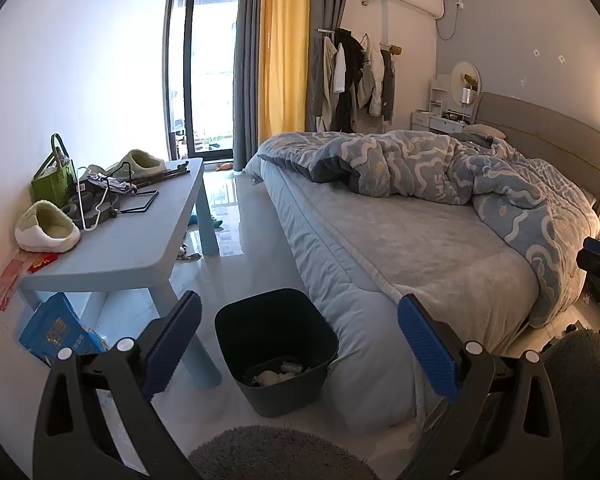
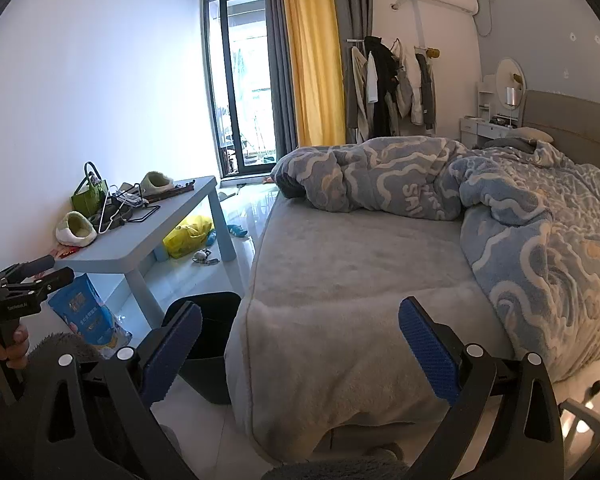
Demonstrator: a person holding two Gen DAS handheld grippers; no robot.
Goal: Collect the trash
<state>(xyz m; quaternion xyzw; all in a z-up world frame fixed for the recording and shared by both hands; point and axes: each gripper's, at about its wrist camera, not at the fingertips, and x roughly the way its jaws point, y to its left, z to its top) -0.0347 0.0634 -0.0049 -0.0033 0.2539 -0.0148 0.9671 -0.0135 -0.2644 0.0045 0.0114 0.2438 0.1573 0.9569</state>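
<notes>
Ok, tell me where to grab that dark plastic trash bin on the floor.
Grip the dark plastic trash bin by its near rim, coming straight down from above: it stands upright, open-topped, and the bed's edge crowds its right side. The left gripper, open, hangs nearest.

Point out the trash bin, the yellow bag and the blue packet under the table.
trash bin (image 1: 236, 322), left wrist view, on its near-left rim.
yellow bag (image 2: 188, 234), right wrist view, middle of the bag.
blue packet (image 2: 86, 314), right wrist view, on its printed front.
</notes>
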